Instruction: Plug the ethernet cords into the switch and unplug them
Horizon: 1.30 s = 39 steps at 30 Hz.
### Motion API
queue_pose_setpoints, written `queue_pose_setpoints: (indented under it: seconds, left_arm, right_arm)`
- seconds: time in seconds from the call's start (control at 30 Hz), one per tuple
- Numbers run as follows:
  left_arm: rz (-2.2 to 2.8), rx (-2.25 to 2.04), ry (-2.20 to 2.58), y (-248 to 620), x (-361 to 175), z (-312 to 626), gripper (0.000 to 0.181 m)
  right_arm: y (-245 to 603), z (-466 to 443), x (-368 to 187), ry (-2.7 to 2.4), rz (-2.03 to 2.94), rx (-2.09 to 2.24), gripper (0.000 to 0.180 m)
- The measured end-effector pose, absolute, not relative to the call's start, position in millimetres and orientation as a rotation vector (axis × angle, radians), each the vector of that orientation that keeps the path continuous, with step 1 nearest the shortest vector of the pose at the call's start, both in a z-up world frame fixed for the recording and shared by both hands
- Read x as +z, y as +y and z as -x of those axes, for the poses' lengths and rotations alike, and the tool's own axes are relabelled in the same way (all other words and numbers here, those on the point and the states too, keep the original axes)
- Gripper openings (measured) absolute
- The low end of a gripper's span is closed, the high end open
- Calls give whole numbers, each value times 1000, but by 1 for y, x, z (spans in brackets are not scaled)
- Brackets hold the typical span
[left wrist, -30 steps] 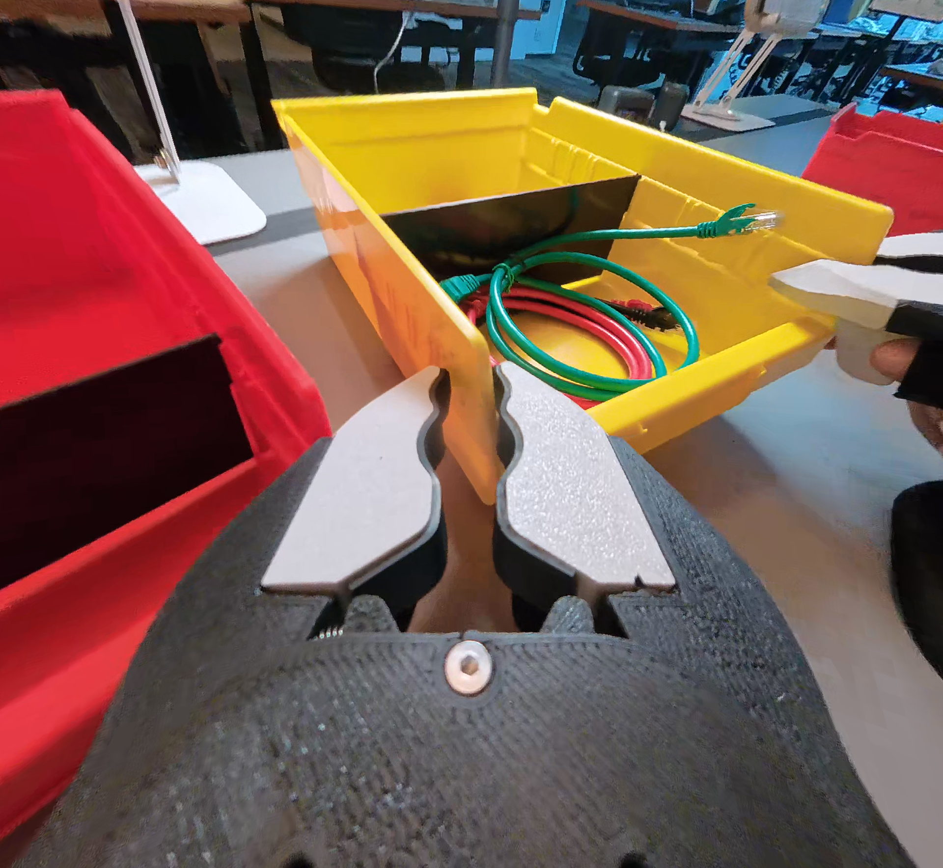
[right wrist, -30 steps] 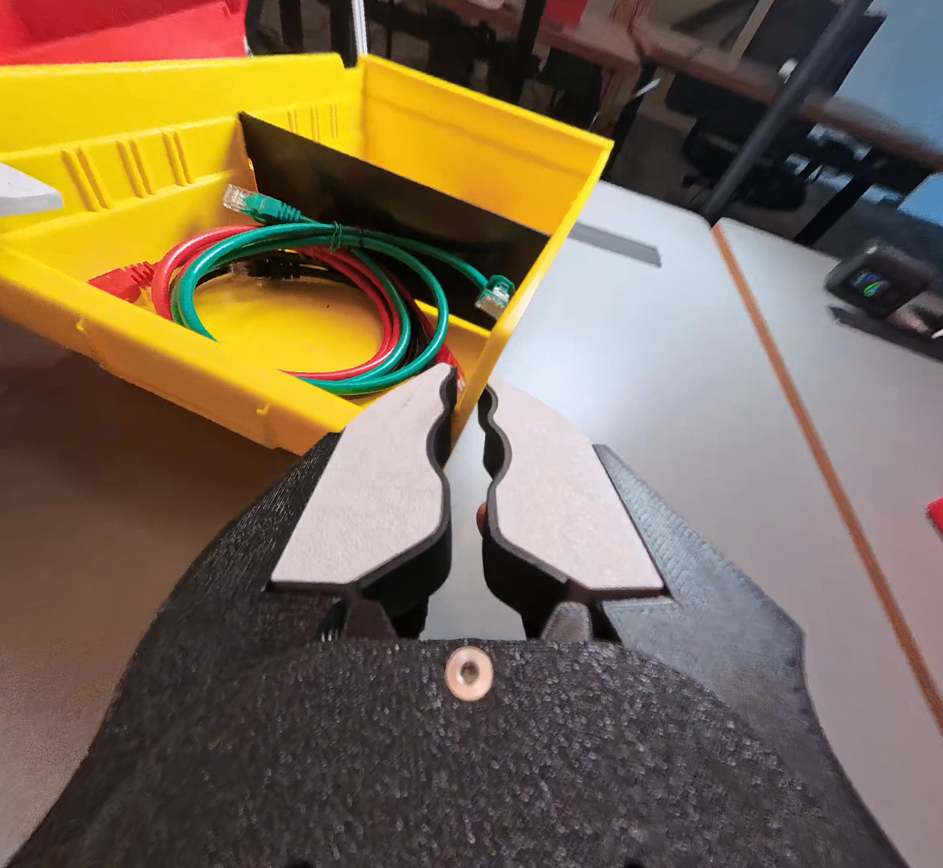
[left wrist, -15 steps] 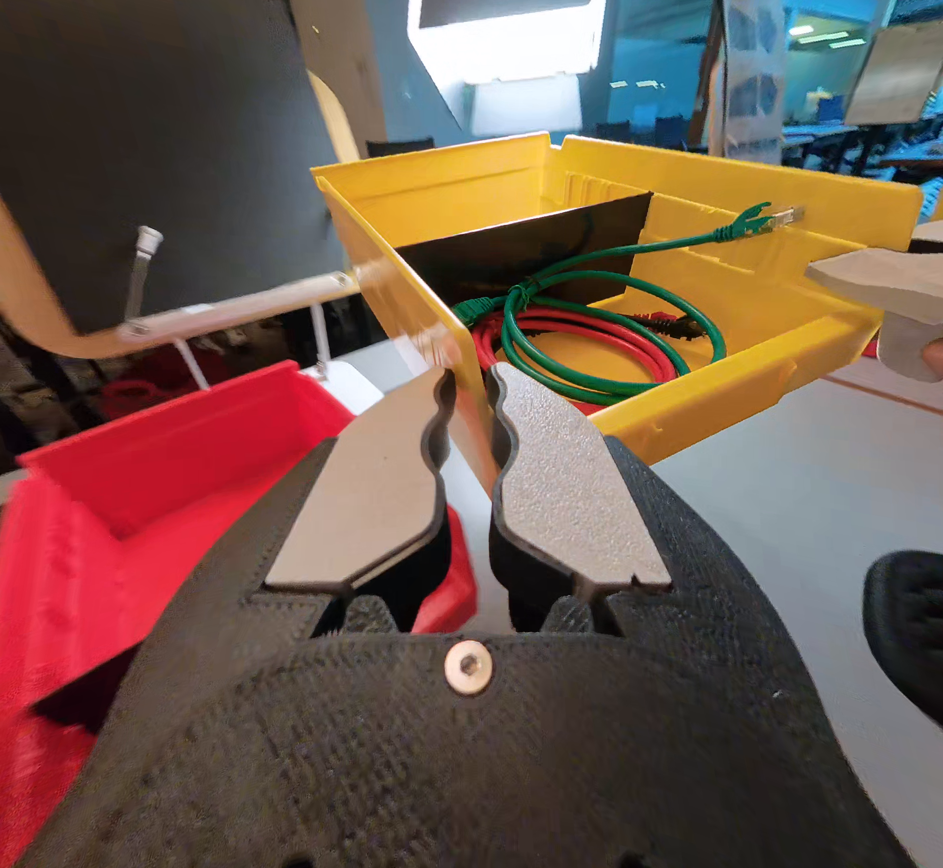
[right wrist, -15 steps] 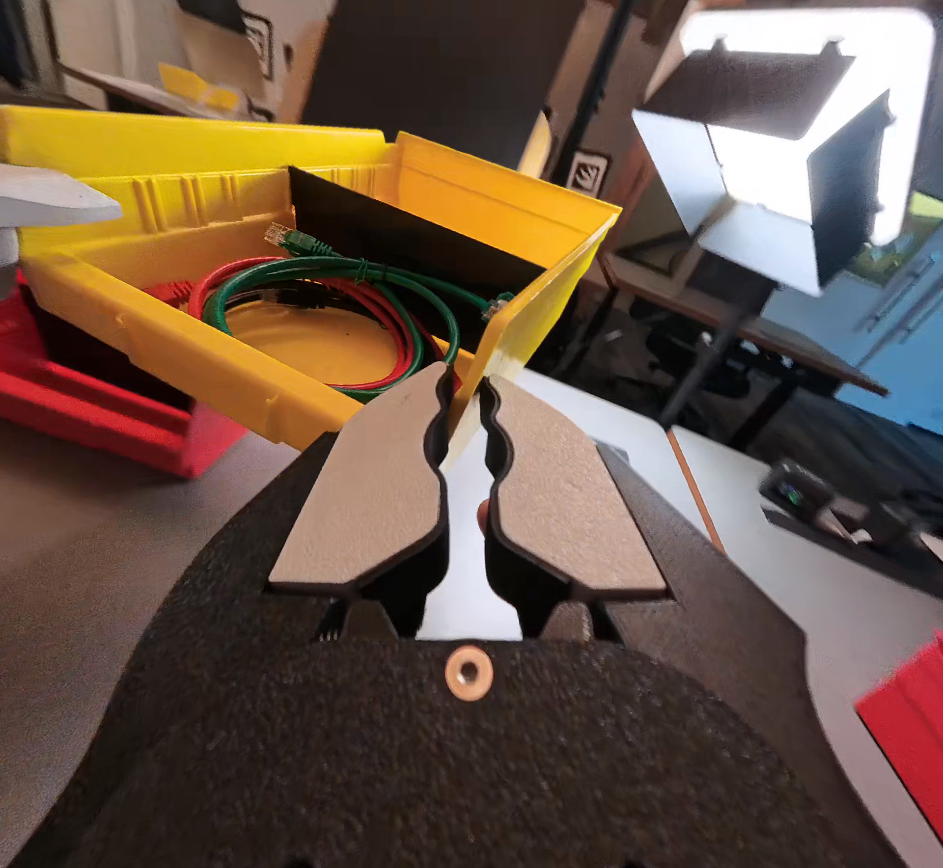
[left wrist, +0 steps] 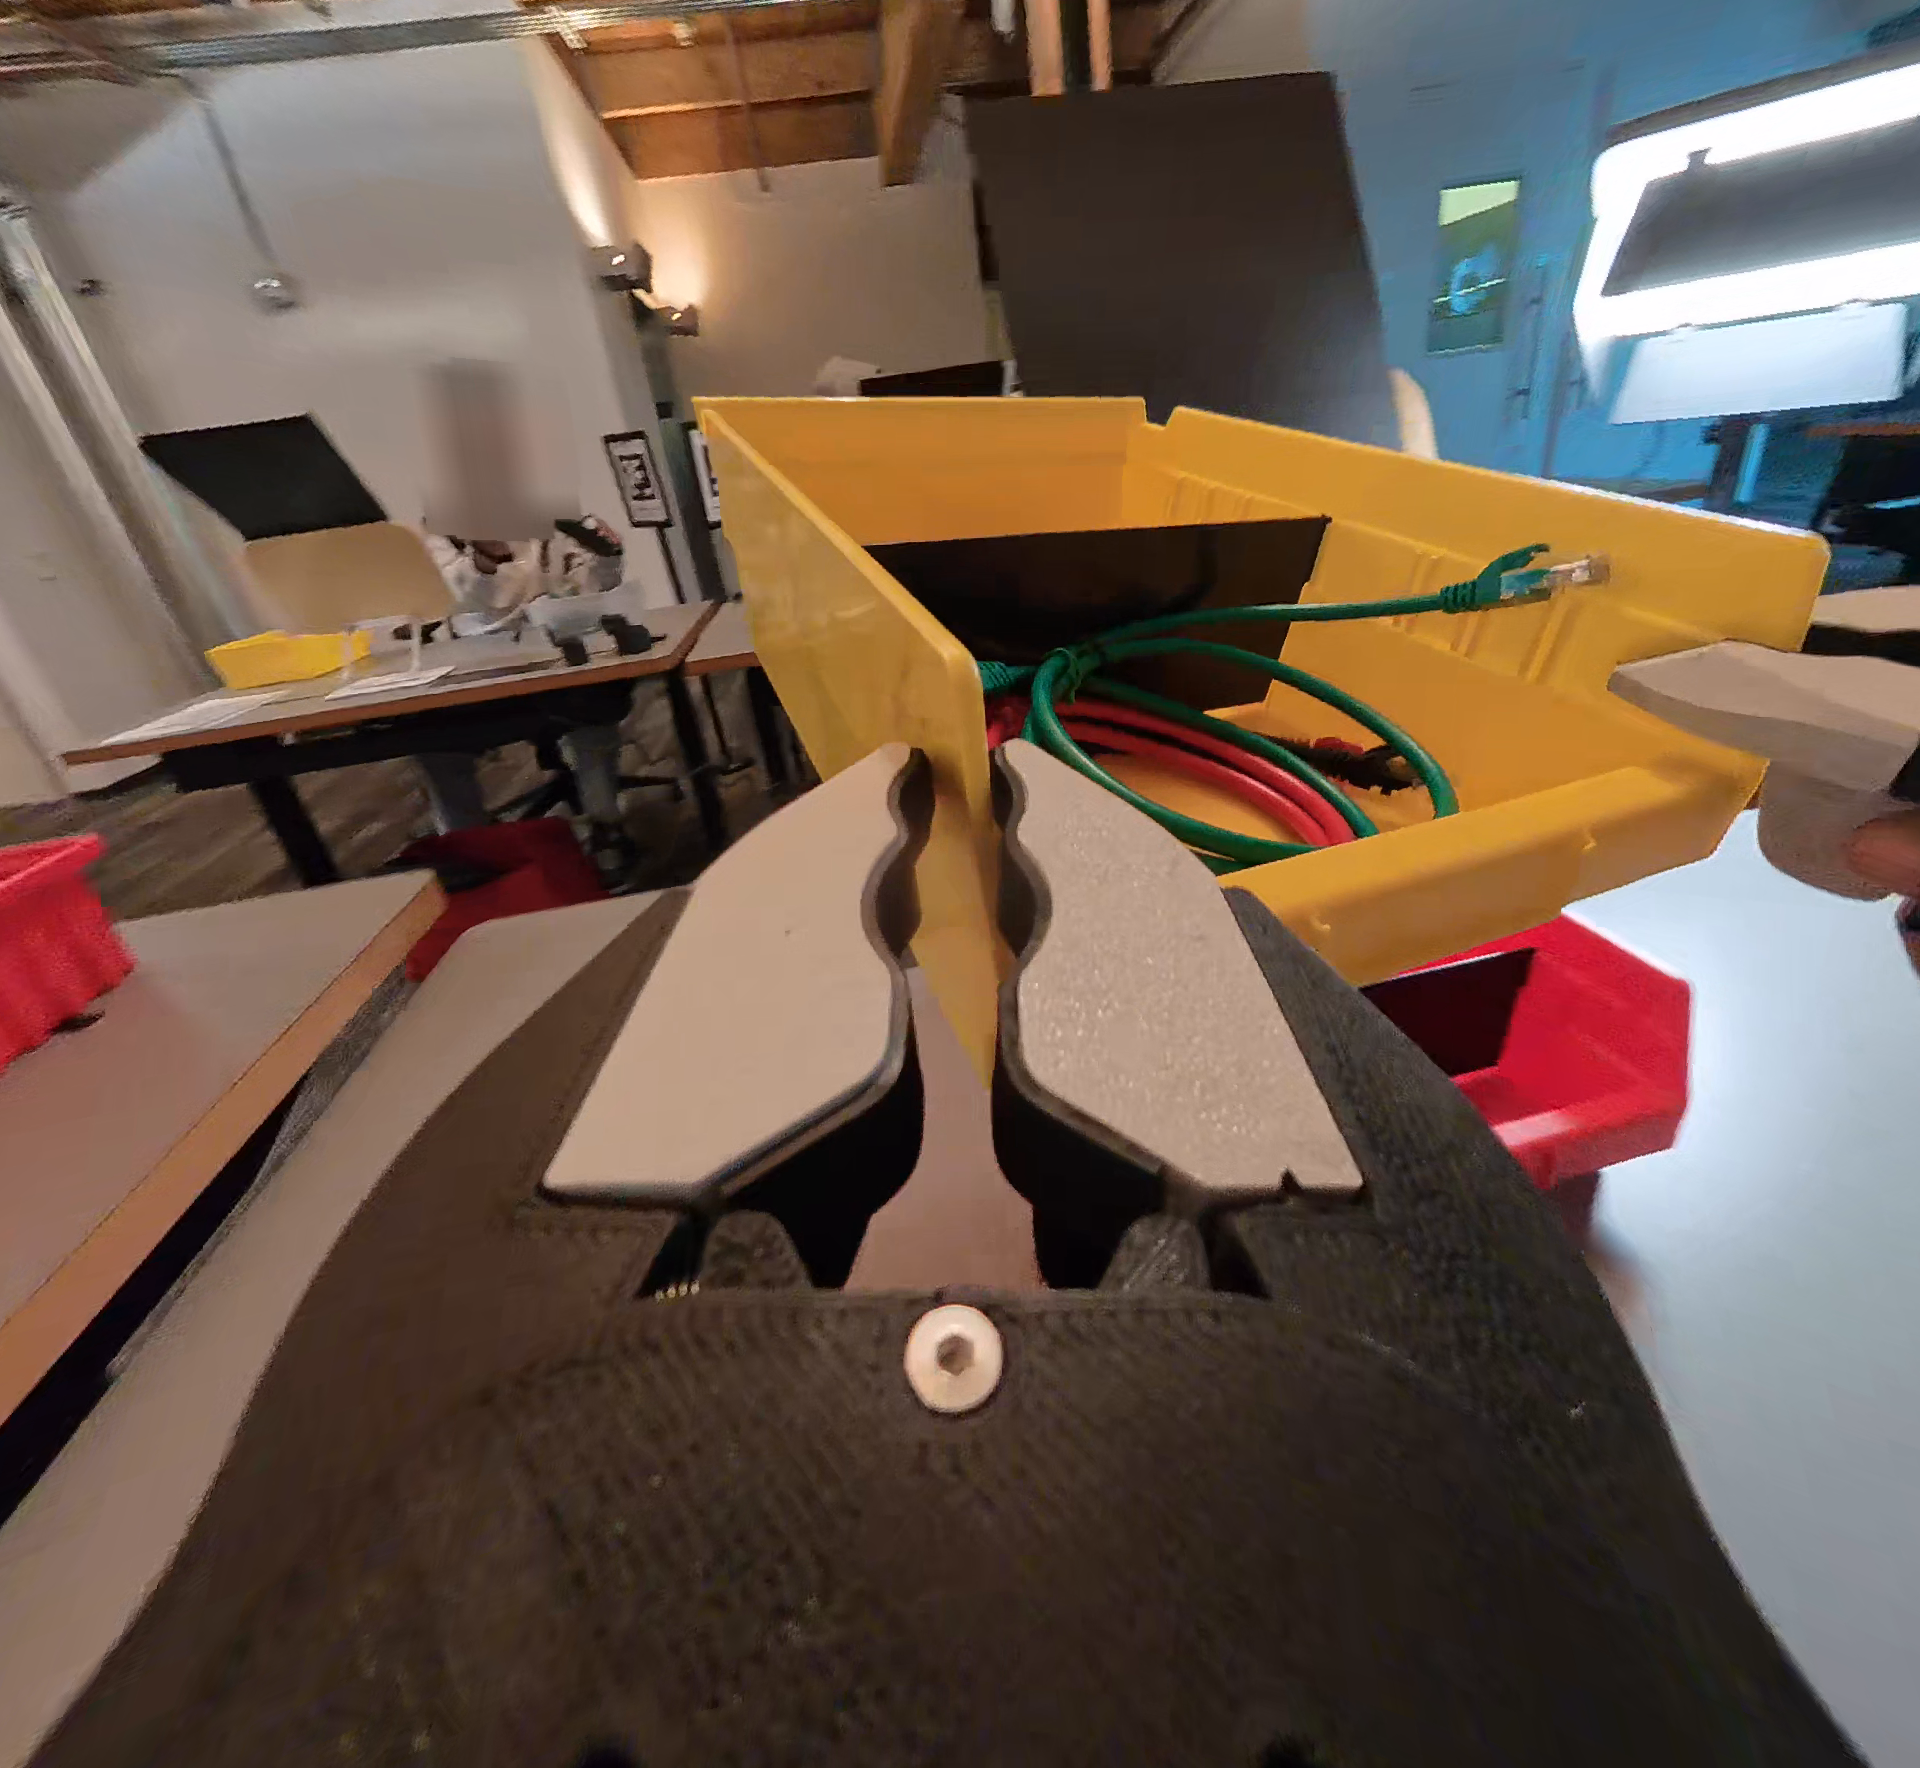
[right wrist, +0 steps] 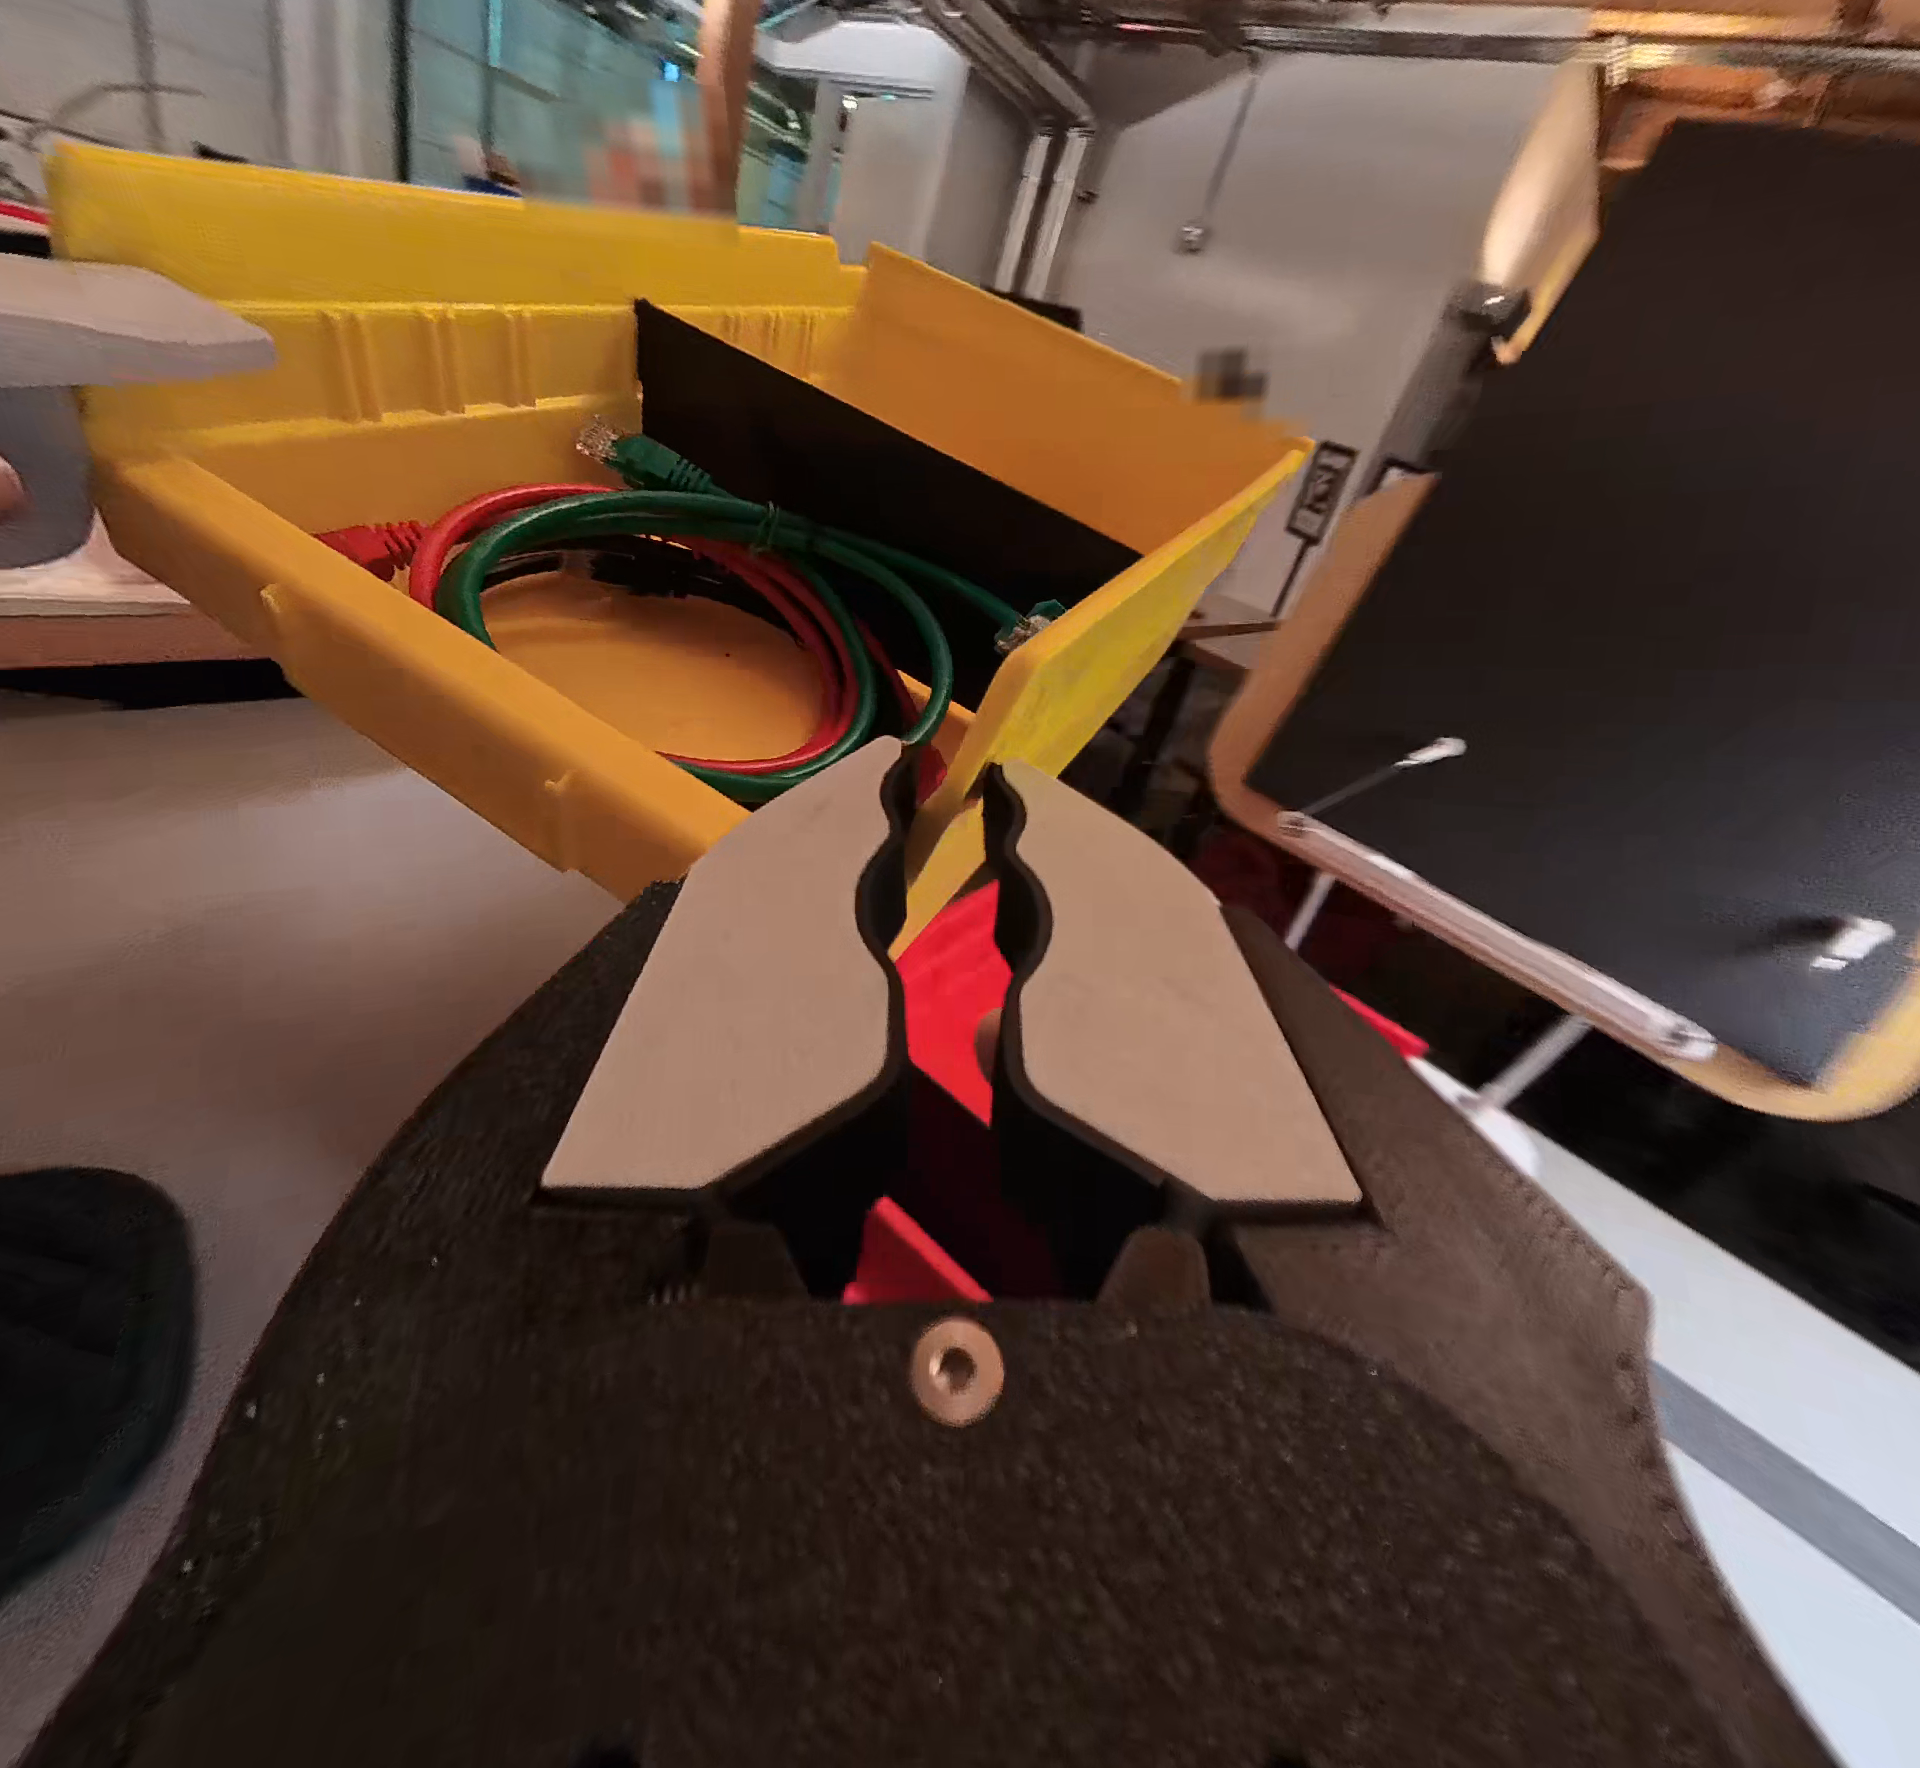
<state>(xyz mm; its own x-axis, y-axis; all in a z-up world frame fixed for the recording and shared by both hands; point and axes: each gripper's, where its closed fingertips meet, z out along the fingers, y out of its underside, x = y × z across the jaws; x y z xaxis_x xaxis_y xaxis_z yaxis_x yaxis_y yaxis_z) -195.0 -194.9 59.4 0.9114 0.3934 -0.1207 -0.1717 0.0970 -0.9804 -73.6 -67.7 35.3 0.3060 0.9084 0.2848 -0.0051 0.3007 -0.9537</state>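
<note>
- Left gripper (left wrist: 954, 783) and right gripper (right wrist: 943, 788) each pinched tight on a side wall of the yellow bin (left wrist: 852, 617), held up above the grey table (left wrist: 1745, 1147).
- Green cord (left wrist: 1236, 731) and red cord (left wrist: 1226, 773) coiled inside, around 1 o'clock from the left gripper.
- Red bin (left wrist: 1558, 1064) underneath; wood ceiling beams (left wrist: 914, 4) at 12.

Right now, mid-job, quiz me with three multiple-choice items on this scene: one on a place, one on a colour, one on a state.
1. Where do the coiled ethernet cords lie?
A. In the yellow bin
B. On the grey table
C. In a red bin

2. What colours are the coiled cords?
A. Blue and white
B. Green and red
C. Both black

3. What is the state of the yellow bin?
A. Flat on the table
B. Upside down
C. Lifted and tilted, a claw clamped on each side wall

Answers:
1 A: the green cord and red cord rest in the yellow bin, in front of its black divider.
2 B: both views show one green and one red loop.
3 C: the left claw and right claw each pinch a wall, and a red bin shows beneath.
</note>
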Motion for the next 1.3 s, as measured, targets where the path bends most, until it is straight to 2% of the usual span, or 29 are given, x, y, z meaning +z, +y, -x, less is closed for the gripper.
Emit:
queue_pose_setpoints:
  seconds: [0.23, 0.5, 0.7, 0.77, 0.83, 0.97, 1.07, 1.17, 1.3]
  left_arm:
    - [1524, 455, -321, -249, -3, 259, 9]
    - [1635, 361, -436, -251, -95, 290, 8]
    - [1763, 295, -385, -224, -128, 286, 10]
    - [1859, 182, -341, -212, -144, 279, 23]
    - [1868, 135, -318, -207, -145, 275, 41]
    - [1755, 237, -278, -221, -104, 279, 50]
    - [1819, 244, -123, -220, -91, 258, 51]
    - [1969, 195, 107, -206, -102, 226, 55]
    - [2158, 34, 310, -187, -129, 198, 58]
  right_arm:
    - [-114, 145, -39, -1198, 1157, 893, 13]
    - [-124, 162, -126, -1349, 1215, 786, 16]
    - [-103, 154, -144, -1402, 1292, 756, 20]
    - [-100, 147, -145, -1443, 1314, 772, 28]
    - [-98, 135, -135, -1451, 1289, 801, 30]
    - [-85, 109, -114, -1530, 1210, 743, 35]
    - [-65, 91, -128, -1767, 1180, 584, 45]
    - [-35, 74, -149, -1977, 1101, 335, 55]
    - [-17, 59, -168, -2192, 1079, 197, 58]
